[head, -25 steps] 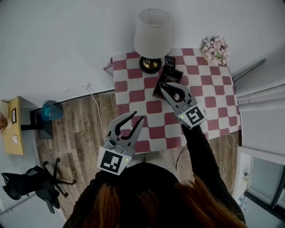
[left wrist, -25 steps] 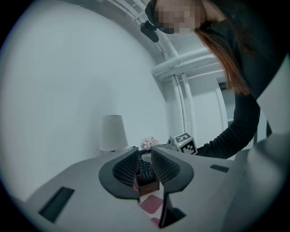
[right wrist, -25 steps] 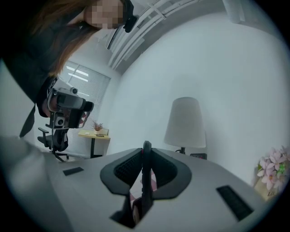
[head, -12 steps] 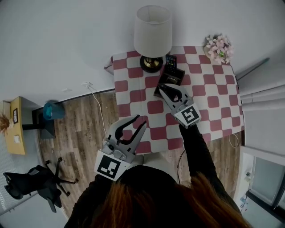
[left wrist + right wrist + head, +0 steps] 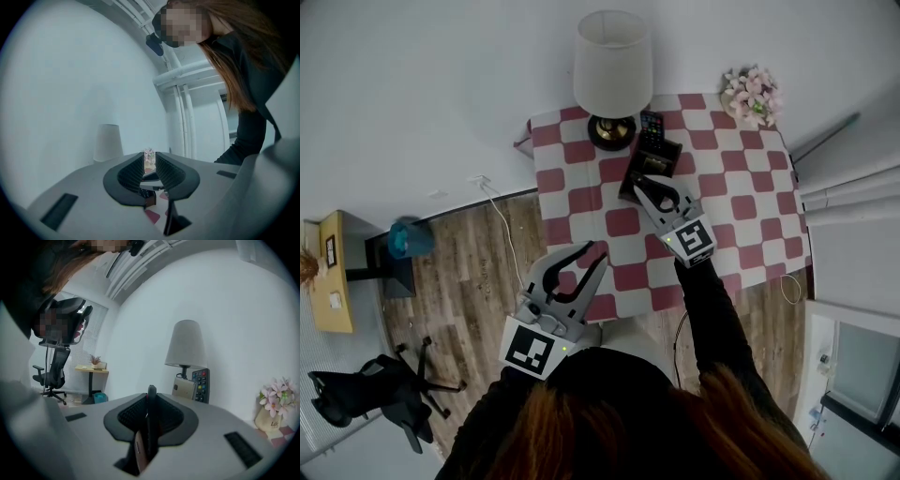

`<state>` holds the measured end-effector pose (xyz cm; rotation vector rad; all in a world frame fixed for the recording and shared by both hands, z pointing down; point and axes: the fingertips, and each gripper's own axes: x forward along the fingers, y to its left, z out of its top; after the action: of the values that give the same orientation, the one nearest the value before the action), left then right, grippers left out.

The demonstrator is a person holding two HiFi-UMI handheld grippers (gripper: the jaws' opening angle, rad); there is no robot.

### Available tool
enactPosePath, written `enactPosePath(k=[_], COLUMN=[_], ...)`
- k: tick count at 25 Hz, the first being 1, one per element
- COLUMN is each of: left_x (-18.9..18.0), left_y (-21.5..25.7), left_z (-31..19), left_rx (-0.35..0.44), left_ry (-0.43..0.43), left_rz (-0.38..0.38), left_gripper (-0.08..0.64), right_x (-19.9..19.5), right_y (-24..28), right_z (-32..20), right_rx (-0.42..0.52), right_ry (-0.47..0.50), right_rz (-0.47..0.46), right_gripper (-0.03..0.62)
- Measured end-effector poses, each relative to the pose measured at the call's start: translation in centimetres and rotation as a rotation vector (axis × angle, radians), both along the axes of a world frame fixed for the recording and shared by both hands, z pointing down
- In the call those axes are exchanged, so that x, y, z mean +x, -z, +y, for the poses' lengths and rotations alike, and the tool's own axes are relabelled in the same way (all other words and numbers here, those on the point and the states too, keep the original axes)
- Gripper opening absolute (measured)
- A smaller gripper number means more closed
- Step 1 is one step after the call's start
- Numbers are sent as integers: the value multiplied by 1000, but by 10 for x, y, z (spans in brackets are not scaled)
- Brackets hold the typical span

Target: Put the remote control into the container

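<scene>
Where right gripper [image 5: 151, 399] fingers [image 5: 131, 417] pinch it, dark slab [image 5: 151, 432] shows edge-on; left gripper [image 5: 149, 161] fingers [image 5: 130, 176] apart, empty, just narrowed.

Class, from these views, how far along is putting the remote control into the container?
Done: the pickup; the right tongs are shut on a slim black slab, apparently a remote control seen edge-on. In hand: it hangs over the dark box-shaped container on the red-and-white checked table. Another black remote with coloured buttons already stands near the white-shaded lamp. Left: lower it in and release.
</scene>
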<state>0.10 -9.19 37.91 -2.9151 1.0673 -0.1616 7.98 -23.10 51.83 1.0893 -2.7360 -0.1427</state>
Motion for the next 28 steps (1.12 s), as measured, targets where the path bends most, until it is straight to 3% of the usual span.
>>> enactPosePath(k=[5, 14, 17, 28], left_x=[0, -4, -5, -13], left_y=[2, 2, 2, 3], left_z=[3, 2, 0, -14], left_rx=[4, 1, 0, 9], left_ry=[1, 7, 6, 25], left_rz=[13, 40, 63, 141], left_gripper=[83, 83, 83, 54], right_x=[4, 15, 22, 19], right_y=[2, 48, 72, 159], right_z=[5, 11, 18, 71], right_rx=[3, 91, 93, 169], right_ry=[-21, -66, -102, -197], right_rz=[-3, -106, -170, -242], right_gripper=[67, 67, 17, 14])
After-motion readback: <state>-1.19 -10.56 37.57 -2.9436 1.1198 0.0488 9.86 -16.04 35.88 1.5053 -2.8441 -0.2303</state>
